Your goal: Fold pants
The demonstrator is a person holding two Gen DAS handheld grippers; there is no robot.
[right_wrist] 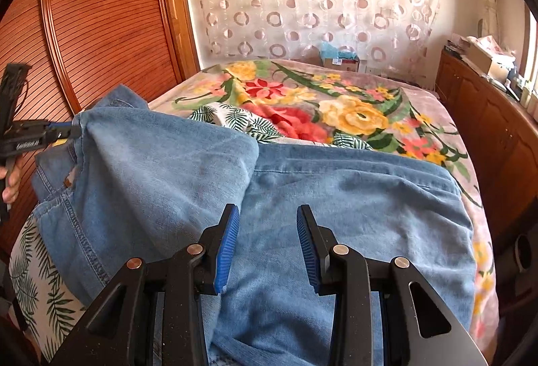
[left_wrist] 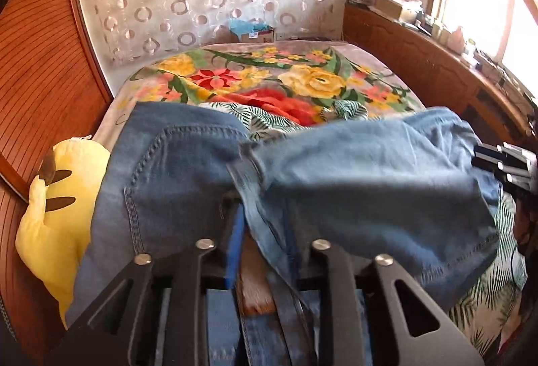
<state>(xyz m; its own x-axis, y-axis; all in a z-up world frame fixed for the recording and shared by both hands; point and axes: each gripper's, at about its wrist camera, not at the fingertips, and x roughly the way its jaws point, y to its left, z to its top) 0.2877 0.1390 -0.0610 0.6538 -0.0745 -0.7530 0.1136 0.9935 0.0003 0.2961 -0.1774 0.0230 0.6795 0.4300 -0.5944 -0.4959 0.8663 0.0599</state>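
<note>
1. Jeans (right_wrist: 336, 197) lie bunched on the near end of the floral blanket (right_wrist: 353, 103).
2. Left gripper (right_wrist: 72, 132) pinches the jeans' lifted edge, left of the blanket.
3. Right gripper (right_wrist: 267, 251) hovers spread wide over the denim, holding nothing.

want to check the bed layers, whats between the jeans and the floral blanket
A white leaf-print sheet, bunched along the far edge of the jeans, separates them from the floral blanket. The right wrist view shows it best.

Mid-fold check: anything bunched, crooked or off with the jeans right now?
Yes. The jeans aren't flat: the left gripper lifts one part into a bunched hump overlapping the flat part. The right gripper is open, gripping nothing.
</note>
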